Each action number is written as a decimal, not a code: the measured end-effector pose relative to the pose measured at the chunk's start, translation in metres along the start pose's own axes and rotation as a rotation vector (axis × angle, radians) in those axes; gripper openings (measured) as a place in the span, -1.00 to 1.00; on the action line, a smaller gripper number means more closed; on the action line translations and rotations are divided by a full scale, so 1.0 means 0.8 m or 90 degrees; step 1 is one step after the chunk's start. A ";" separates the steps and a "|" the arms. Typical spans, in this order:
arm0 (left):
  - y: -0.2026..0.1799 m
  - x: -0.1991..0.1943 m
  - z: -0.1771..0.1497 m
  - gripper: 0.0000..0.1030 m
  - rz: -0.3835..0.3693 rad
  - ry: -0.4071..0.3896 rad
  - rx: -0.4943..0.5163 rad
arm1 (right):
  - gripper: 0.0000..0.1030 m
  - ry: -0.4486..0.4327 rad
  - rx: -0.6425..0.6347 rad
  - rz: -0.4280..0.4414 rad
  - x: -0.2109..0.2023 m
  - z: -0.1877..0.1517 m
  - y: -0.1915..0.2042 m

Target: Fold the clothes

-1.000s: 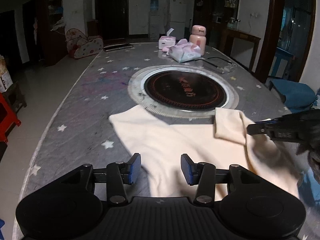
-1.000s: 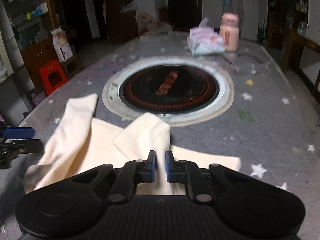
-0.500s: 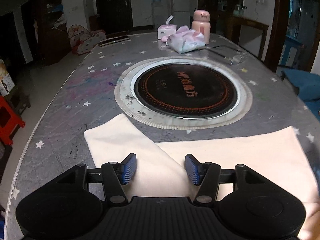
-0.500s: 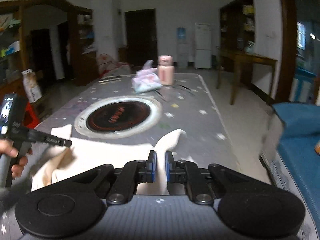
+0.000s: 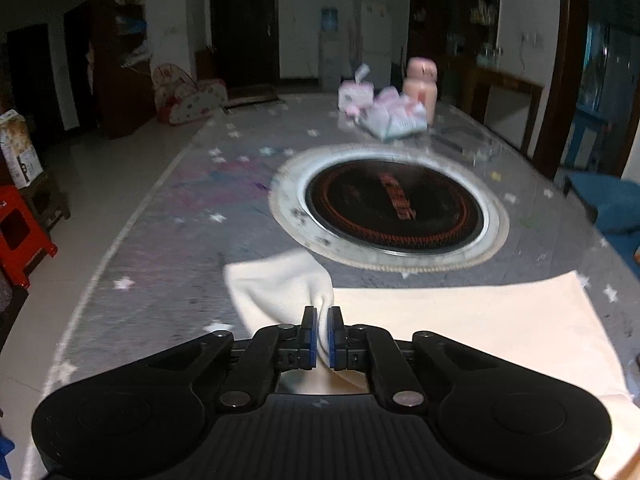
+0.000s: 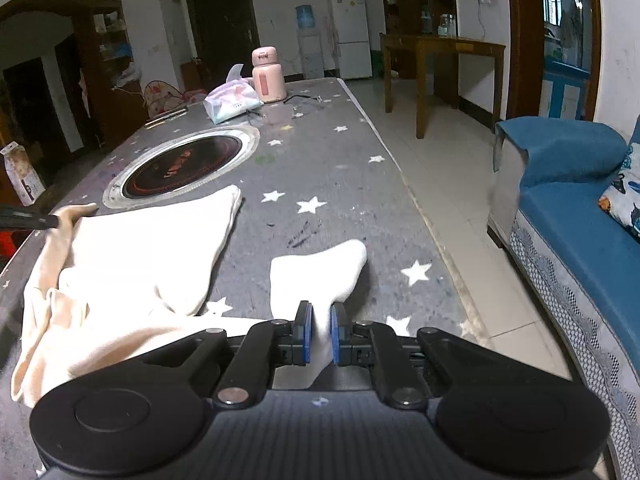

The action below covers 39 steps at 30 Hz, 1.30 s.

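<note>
A cream garment (image 5: pixel 460 320) lies on the grey star-patterned table, near its front edge. My left gripper (image 5: pixel 323 334) is shut on a raised fold at the garment's left end (image 5: pixel 280 284). In the right wrist view the same garment (image 6: pixel 152 240) is partly spread and bunched at the left. My right gripper (image 6: pixel 319 332) is shut on its right end, a lifted flap (image 6: pixel 320 268) over the table. The left gripper's tip (image 6: pixel 28 221) shows at the far left, pinching the cloth.
A round black hotplate (image 5: pixel 394 210) is set in the table beyond the garment. A pink bottle (image 6: pixel 267 76), tissue packs (image 6: pixel 232 102) and a cable lie at the far end. A blue sofa (image 6: pixel 580 208) stands right of the table and a red stool (image 5: pixel 20 232) left.
My left gripper has shut on the garment's left end and lifted it. My right gripper, still shut on the cloth, has swung to the table's right side.
</note>
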State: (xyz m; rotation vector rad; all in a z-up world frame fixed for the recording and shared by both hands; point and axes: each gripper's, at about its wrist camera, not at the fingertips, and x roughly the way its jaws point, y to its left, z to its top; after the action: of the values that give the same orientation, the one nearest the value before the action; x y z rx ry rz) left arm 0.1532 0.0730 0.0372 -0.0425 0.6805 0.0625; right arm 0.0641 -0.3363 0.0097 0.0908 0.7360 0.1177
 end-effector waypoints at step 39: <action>0.015 -0.179 -0.141 -0.32 -0.132 0.018 0.078 | -0.46 -0.016 -0.054 -0.034 -0.072 -0.011 -0.016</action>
State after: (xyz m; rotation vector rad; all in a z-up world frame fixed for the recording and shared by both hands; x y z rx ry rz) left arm -0.0295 0.0717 0.0397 0.0031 0.7030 -0.1795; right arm 0.0167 -0.3565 0.0402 -0.0082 0.7075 0.0965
